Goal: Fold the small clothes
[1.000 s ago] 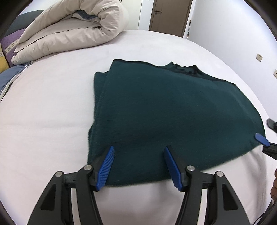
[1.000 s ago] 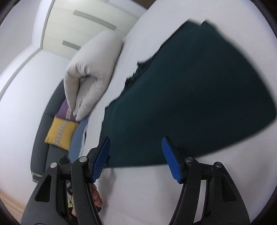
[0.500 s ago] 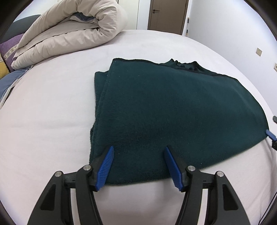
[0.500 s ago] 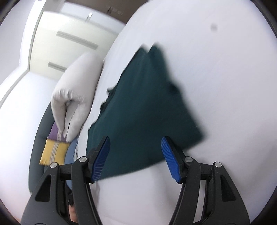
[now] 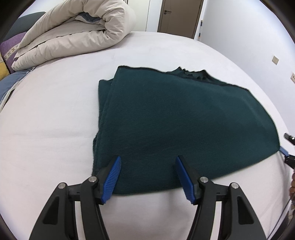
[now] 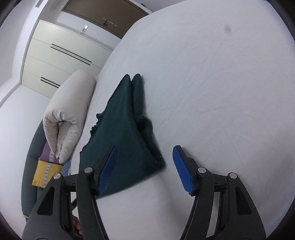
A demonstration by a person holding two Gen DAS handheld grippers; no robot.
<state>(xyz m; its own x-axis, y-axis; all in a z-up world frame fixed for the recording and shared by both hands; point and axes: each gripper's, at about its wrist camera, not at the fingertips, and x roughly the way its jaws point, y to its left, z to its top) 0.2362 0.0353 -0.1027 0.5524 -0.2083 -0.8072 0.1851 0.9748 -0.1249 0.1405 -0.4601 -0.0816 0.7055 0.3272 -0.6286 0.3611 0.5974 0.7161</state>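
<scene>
A dark green knitted garment (image 5: 180, 118) lies folded flat on the white bed (image 5: 48, 118). My left gripper (image 5: 147, 175) is open and empty, its blue fingertips over the garment's near hem. My right gripper (image 6: 144, 168) is open and empty at the garment's right corner, seen edge-on (image 6: 127, 133). One blue tip of the right gripper (image 5: 284, 153) shows at the far right of the left wrist view, beside the garment's corner.
A rolled beige duvet (image 5: 73, 35) lies at the back left of the bed, also in the right wrist view (image 6: 68, 112). Purple and yellow cushions (image 6: 46, 169) sit on a dark sofa beyond it. A door (image 5: 180, 16) and a wardrobe (image 6: 60, 55) stand behind.
My right gripper has swung away toward the garment's right corner and turned, so the garment now shows edge-on. My left gripper has stayed put, open over the hem.
</scene>
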